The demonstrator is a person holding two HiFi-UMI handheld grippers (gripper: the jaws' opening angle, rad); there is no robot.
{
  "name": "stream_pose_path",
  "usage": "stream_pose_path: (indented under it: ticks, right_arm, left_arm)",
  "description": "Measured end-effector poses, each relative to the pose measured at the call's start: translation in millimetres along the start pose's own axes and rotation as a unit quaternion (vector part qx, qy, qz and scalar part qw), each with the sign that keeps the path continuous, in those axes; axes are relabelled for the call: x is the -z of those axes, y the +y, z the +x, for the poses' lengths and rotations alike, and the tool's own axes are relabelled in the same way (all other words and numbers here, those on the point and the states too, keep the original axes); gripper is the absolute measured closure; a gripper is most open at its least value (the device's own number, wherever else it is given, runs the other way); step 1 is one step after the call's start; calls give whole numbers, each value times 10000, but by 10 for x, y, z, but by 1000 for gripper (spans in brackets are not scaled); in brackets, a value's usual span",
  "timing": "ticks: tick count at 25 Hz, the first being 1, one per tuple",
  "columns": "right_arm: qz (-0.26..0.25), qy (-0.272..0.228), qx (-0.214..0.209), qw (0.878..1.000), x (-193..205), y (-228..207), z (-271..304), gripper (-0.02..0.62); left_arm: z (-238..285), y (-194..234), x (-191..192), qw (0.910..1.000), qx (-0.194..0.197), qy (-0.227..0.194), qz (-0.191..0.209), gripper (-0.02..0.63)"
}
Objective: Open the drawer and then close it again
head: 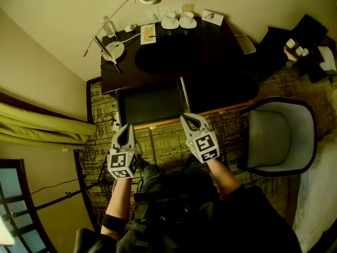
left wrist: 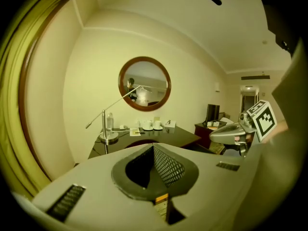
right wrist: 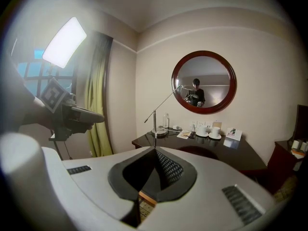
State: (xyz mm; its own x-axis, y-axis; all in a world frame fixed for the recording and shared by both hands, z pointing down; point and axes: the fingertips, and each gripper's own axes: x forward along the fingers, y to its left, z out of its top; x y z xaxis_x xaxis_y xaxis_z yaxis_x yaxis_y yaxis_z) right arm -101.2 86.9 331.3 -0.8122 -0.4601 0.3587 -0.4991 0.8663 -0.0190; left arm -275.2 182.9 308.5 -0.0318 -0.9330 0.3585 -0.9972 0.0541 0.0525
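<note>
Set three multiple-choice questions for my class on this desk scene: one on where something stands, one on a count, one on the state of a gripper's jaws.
1. Where does the lamp stand?
A) on the chair
B) on the left end of the desk, as the head view shows it
C) on the floor

2. How many white cups stand on the desk?
A) two
B) four
C) none

3. How are the jaws of the left gripper?
A) wide open
B) shut on a cup
C) shut, with nothing between them

Answers:
1 B: its round base rests on the desk beside the bottle.
2 A: two cups on saucers sit side by side near the wall.
3 C: the left gripper view shows the jaws together and empty.
</note>
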Motion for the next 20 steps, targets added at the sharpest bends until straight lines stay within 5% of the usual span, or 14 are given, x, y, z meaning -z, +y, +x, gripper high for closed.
stream_pose_path:
  ticks: [20]
  right_arm:
    - [-8, 139, 6, 9999, 202, -218, -95, 595]
  left_arm:
    - [203, -474, 281, 9988, 323, 252, 283, 604]
